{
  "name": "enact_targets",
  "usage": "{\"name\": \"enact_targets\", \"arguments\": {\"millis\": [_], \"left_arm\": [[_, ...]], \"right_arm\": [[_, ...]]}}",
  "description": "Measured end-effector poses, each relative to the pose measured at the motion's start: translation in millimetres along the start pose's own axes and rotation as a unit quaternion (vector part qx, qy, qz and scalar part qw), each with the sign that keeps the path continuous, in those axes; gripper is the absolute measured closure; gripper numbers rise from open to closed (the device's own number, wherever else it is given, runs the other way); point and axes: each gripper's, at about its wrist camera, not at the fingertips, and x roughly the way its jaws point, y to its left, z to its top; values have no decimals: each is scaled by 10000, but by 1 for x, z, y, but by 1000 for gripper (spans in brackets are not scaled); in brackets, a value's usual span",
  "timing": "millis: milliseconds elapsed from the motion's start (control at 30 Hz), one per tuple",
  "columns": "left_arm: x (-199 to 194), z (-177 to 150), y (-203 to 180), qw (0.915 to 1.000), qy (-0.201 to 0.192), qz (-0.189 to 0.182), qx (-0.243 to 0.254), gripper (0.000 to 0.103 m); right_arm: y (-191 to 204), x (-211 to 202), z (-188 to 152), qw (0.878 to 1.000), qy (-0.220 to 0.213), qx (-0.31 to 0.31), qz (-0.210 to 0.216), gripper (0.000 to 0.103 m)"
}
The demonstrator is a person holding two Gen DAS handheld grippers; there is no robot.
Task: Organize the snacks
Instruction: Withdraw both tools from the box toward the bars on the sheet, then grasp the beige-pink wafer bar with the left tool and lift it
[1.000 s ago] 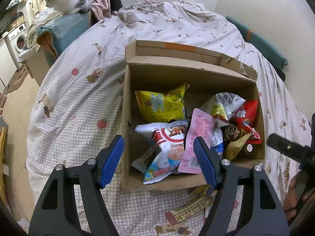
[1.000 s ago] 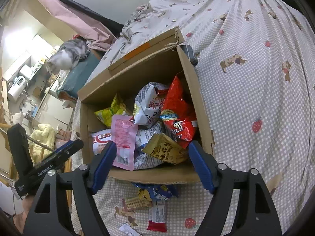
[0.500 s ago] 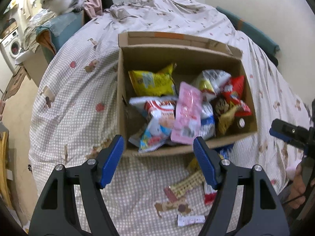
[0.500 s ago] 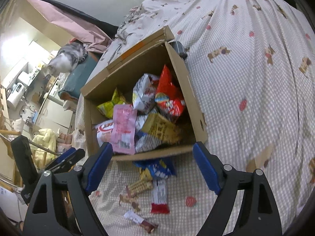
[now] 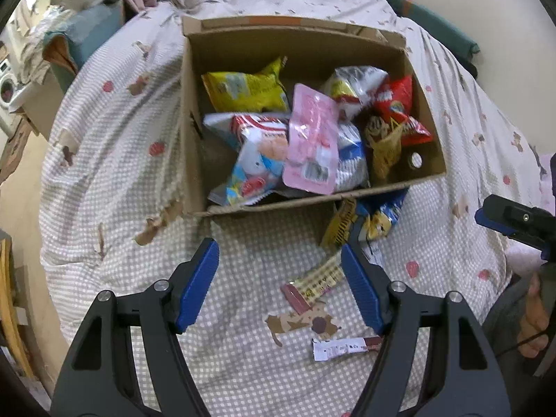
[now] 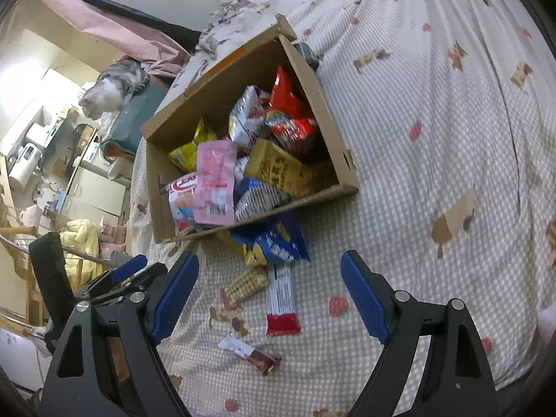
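Fingers of the left gripper (image 5: 279, 278) and right gripper (image 6: 269, 288) stand spread, gripping nothing. Cardboard box (image 5: 194, 132) of snacks sits on the bed at 12 o'clock; loose wafer bar (image 6: 246, 286) and red-tipped bar (image 6: 281, 304) lie between the right fingers.

cardboard box (image 5: 194, 160): open, full of snack bags | wrapped bars (image 6: 281, 299): loose on bedspread before it

Soft, even indoor light, bright glare at the right view's left edge; fisheye bending, dark vignetted corners, slight blur.
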Motion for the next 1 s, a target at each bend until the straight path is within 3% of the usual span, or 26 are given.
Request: {"name": "enact_targets", "arguments": {"millis": [233,433,767,800,900,1000], "left_arm": [[14,-5,-16,9988,214,-128,413,33],[33,-11,-28,9947,622,-193,797,33],[92,-24,-60,9759,1235,-80,1797,33],[100,-25,-62,9739,1304,-69,1856,35],[114,-25,-61,9731,1454,-34,1789,55],[115,-24,-62,9738,1407,-114,1780,55]], "right_arm": [[-8,2,-5,9998,106,134,-89,17],[-21,3,-4,9992,193,304,-175,17],[-23,15,-1,9982,390,436,-109,17],[-23,15,-1,9982,400,418,-124,17],[-24,16,-2,9982,424,377,-177,17],[-25,17,-1,9980,427,404,-215,17]]}}
